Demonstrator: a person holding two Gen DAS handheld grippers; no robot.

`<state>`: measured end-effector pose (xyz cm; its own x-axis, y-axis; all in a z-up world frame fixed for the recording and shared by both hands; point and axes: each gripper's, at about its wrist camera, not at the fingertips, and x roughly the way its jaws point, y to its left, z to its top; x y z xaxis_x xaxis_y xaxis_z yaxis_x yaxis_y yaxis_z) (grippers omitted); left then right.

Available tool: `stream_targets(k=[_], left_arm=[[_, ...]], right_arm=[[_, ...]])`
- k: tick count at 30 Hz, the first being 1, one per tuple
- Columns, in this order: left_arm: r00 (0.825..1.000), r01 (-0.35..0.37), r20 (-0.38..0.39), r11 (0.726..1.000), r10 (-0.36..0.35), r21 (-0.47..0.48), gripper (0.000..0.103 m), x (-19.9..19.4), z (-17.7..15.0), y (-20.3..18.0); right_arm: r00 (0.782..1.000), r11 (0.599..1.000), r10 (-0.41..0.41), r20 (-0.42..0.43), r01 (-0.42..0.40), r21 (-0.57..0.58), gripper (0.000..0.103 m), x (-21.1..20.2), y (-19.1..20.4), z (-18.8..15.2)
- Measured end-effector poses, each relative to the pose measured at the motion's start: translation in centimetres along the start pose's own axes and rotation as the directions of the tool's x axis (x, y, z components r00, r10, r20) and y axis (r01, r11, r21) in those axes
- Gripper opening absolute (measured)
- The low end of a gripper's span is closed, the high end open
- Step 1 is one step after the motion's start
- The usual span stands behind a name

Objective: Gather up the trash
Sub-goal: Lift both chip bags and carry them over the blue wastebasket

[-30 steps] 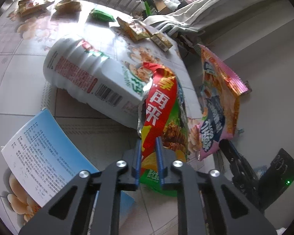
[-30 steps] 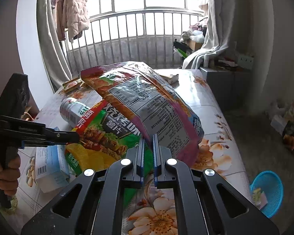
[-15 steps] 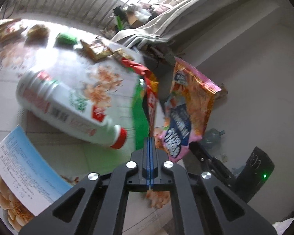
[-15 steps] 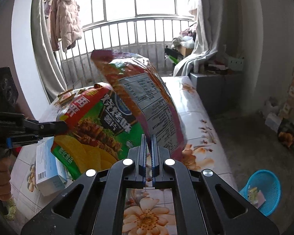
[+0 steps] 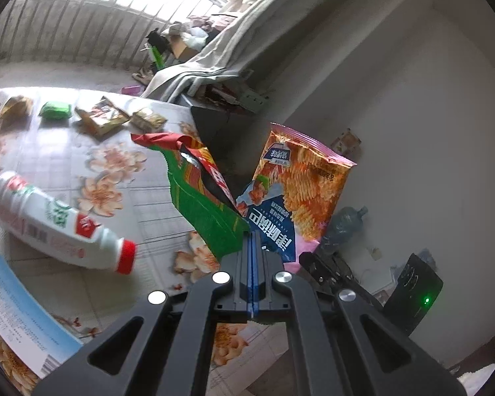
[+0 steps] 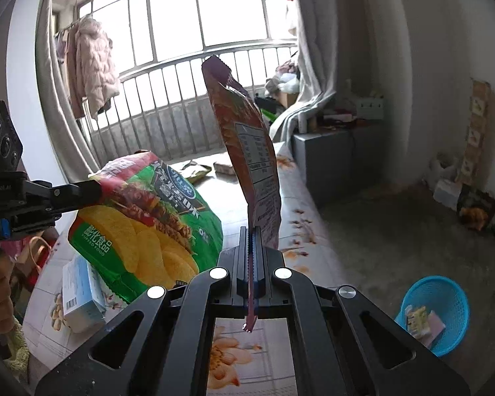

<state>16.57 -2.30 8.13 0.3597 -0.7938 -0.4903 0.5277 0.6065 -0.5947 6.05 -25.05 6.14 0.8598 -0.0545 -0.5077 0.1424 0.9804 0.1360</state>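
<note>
Both grippers [image 5: 252, 241] [image 6: 250, 241] are clenched on 2 crinkly foil snack bags, green [image 6: 148, 217] and pink [image 6: 247, 151]; the round blue plastic basket [image 6: 445, 300] sits down-right of the right one, on the nearer side.

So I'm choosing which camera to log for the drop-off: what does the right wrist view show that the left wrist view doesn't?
Only the right wrist view shows the round blue plastic basket on the floor, already holding some wrappers, and the pale padded jacket hanging by the window.

Only the left wrist view shows the white plastic bottle with a red cap lying on the floral table, and the small wrappers at its far end.

Both show the green chip bag in the left gripper and the orange-pink snack bag in the right gripper.
</note>
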Motion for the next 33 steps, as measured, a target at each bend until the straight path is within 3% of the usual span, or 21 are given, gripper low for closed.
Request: stream_targets(k=[8,15,20,24,29,33], left_arm=[[0.998,0.064,-0.035,0.992,-0.061,0.104,0.000,3.4,1.0,-6.2],[0.978,0.192,-0.123,0.962,-0.170,0.192,0.000,10.0,1.3,-13.5],[0.945,0.279,-0.243,0.928,-0.219,0.246,0.000,17.4,-0.3,-18.7],[0.906,0.328,-0.361,0.903,-0.218,0.278,0.000,24.7,-2.9,-22.4],[0.859,0.313,-0.497,0.894,-0.124,0.319,0.000,35.2,-6.8,-25.6],[0.830,0.281,-0.555,0.898,-0.051,0.337,0.000,42.0,-9.4,-26.2]], right_arm=[[0.995,0.995,-0.082,0.062,0.079,0.059,0.000,-2.9,-4.5,0.3],[0.962,0.957,-0.266,0.070,0.254,0.144,0.000,-6.1,-11.1,-0.8],[0.918,0.901,-0.396,0.036,0.381,0.206,0.000,-8.0,-16.1,-2.2],[0.879,0.850,-0.475,-0.026,0.467,0.243,0.000,-8.1,-20.3,-4.2],[0.851,0.811,-0.513,-0.112,0.523,0.261,0.000,-5.9,-24.9,-6.5],[0.833,0.788,-0.520,-0.187,0.553,0.271,0.000,-3.2,-28.6,-8.6]])
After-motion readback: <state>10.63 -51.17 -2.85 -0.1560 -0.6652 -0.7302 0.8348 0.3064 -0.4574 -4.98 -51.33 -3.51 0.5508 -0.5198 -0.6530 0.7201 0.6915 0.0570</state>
